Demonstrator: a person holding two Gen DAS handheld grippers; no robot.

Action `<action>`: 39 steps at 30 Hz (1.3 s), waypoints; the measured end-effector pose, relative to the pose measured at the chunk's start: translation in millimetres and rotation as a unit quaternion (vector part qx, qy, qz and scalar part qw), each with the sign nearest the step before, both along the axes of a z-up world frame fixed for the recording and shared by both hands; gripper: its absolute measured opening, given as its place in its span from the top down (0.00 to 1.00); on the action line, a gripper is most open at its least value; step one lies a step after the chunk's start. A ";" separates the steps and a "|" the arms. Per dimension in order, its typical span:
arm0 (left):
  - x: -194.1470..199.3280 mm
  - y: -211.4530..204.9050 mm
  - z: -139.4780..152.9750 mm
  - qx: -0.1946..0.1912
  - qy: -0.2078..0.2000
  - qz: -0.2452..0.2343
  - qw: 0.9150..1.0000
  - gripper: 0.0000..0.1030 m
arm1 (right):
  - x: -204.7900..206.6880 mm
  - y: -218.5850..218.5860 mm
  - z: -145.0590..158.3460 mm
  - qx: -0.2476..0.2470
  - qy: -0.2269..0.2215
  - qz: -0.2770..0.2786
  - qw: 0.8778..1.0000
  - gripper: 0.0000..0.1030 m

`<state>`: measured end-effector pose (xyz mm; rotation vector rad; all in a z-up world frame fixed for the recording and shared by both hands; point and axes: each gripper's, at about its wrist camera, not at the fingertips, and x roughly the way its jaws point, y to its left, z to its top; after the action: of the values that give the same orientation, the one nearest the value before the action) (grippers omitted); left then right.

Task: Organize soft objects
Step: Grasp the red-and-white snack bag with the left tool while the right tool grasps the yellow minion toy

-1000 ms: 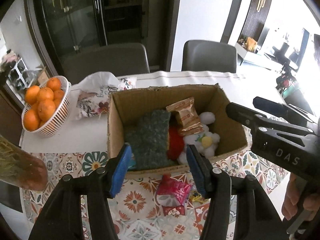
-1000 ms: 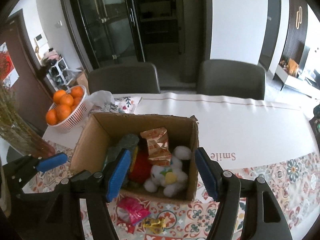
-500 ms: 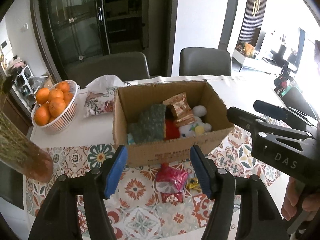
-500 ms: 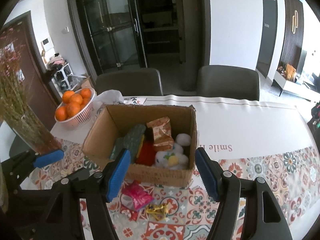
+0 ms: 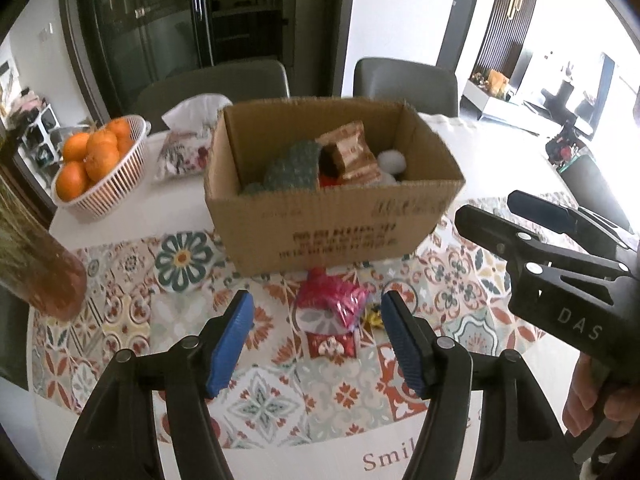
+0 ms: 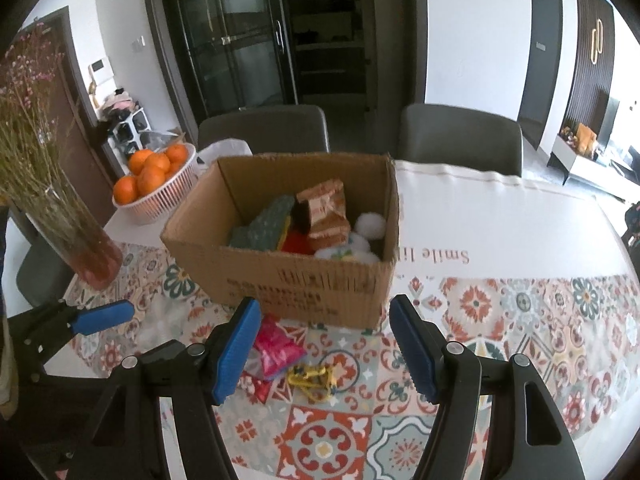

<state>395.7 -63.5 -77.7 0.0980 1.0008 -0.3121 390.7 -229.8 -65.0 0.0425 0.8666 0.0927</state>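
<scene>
An open cardboard box [image 5: 332, 224] [image 6: 288, 280] stands on the patterned tablecloth. In it lie a green scrub sponge [image 5: 292, 166] [image 6: 266, 224], brown snack packs [image 5: 352, 152] [image 6: 326, 210], something red and a white plush toy [image 6: 352, 244]. A pink foil packet [image 5: 330, 306] [image 6: 276, 346] and a small yellow item [image 6: 314, 376] lie on the cloth in front of the box. My left gripper [image 5: 316, 320] is open and empty, just short of the pink packet. My right gripper [image 6: 324, 328] is open and empty, near the box's front wall.
A white basket of oranges [image 5: 94, 168] [image 6: 154, 184] and a tissue pack [image 5: 186, 142] stand left of the box. A glass vase with dried flowers [image 6: 76, 236] [image 5: 38, 264] stands at the near left. Two grey chairs [image 6: 460, 140] stand behind the table.
Both grippers have drawn back and lower from over the box toward the table's near side. The box contents have not moved. Both stay open.
</scene>
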 end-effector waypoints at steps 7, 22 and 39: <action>-8.6 -3.1 -23.5 0.001 0.018 -0.004 1.000 0.35 | -8.4 -2.7 -23.8 -0.007 0.023 0.001 1.000 0.34; -17.4 -5.5 -81.8 0.001 0.070 -0.013 0.997 0.35 | -18.8 -4.6 -74.9 -0.019 0.079 0.001 0.997 0.34; 3.5 -21.9 -141.9 0.009 0.116 -0.002 0.993 0.34 | -7.5 -6.4 -124.1 -0.016 0.122 0.011 0.992 0.36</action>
<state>399.2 -85.5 -219.6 0.0815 1.2332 -0.3227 383.2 -236.2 -189.0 0.0152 1.1129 0.0954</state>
